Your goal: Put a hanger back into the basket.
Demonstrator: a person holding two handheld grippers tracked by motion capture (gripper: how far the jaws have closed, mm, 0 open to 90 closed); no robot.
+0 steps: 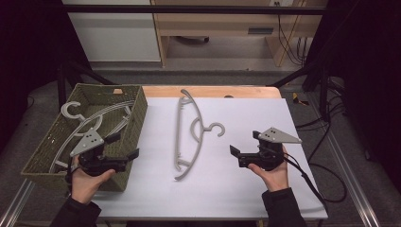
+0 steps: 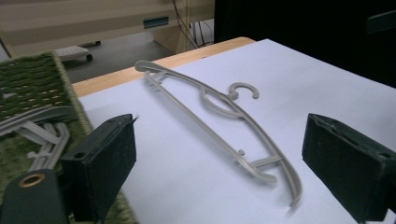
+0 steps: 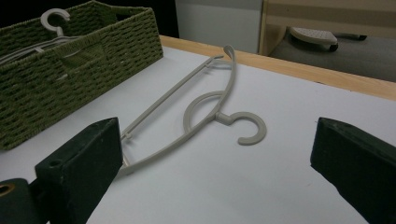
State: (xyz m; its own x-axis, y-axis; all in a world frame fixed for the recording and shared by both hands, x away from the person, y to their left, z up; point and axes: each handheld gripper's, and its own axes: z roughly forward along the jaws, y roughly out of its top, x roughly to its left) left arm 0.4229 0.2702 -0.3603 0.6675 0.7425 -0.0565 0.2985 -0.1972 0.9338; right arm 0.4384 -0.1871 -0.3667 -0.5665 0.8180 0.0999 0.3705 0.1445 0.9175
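White sheet (image 1: 236, 189) on a wooden table (image 1: 213, 91), dark room all around, a pale cupboard far behind.

Left tongs (image 1: 125, 145): wide open, nothing between the jaws. Held low in the left hand (image 1: 87, 177), right over the near corner of the green basket (image 1: 137, 113). Pointing across the sheet at the grey hanger (image 1: 178, 132), likely so as to go for it next.

Right tongs (image 1: 243, 142): wide open too, nothing gripped. Held in the right hand (image 1: 272, 172) just above the sheet, jaws turned toward the same hanger. Probably waiting there to help or to steady it.

Between the two tongs, a bit farther out: the grey hanger, flat on the sheet, touching no jaw. Hook end on the right tongs' side, long straight bar on the left tongs' side. Easy to grab from either side, lying like that.

Beyond the left tongs: more grey hangers (image 1: 90, 120) already in the basket, piled loosely, one hook resting up against the far corner. From that, a good guess at the job: hangers into the basket, one by one. One hanger left on the sheet, not yet picked up.
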